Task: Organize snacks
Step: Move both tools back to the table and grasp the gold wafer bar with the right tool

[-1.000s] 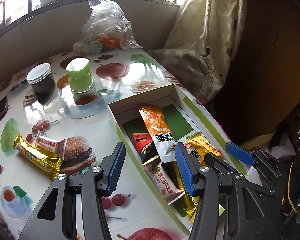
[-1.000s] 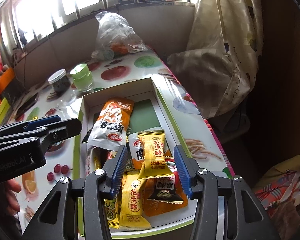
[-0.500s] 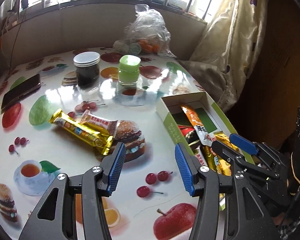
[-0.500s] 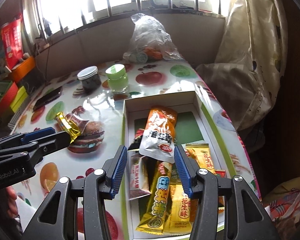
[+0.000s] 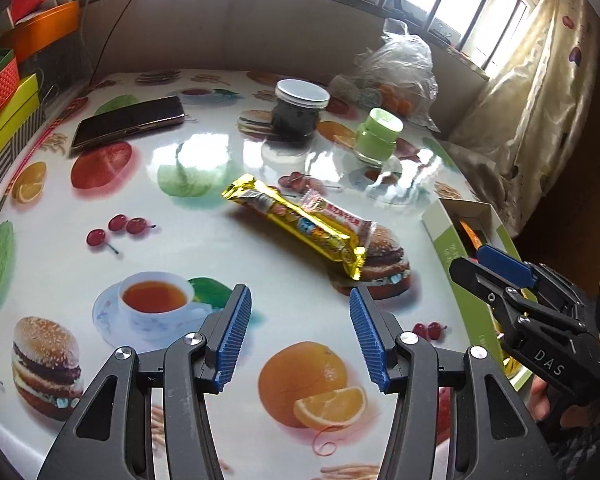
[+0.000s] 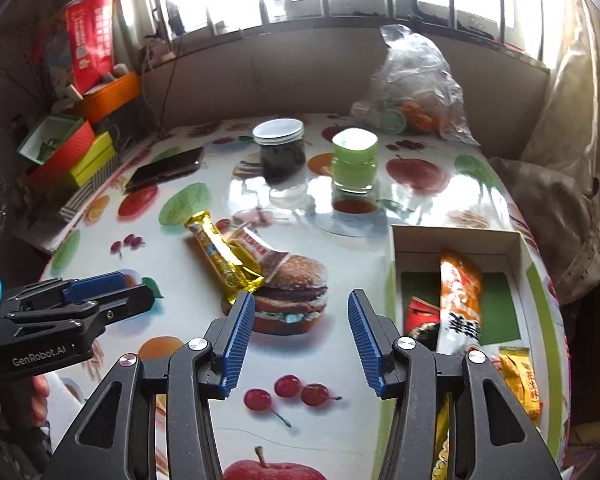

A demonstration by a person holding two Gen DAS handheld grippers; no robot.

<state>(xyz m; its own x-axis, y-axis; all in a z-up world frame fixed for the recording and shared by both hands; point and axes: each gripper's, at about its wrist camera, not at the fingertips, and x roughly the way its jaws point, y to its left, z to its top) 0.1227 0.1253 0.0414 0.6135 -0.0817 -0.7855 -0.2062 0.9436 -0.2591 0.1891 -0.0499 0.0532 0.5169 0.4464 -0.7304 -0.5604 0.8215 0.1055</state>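
— Where are the snacks?
— The long gold foil bar (image 5: 298, 226) lies across the pink-white wrapped bar (image 5: 336, 216) on the fruit-print glossy table (image 5: 236, 264); my left gripper (image 5: 300, 334) and right gripper (image 6: 301, 338) gape, empty.
— Risk?
— I might pinch both, or the foil could skid.

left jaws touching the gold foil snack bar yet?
Apart. The left wrist view shows bare tablecloth between the open left gripper and the gold foil snack bar, which lies against a pink-and-white wrapped snack.

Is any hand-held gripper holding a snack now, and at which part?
Nothing is held. The left hand-held gripper and the right hand-held gripper are both open and empty.
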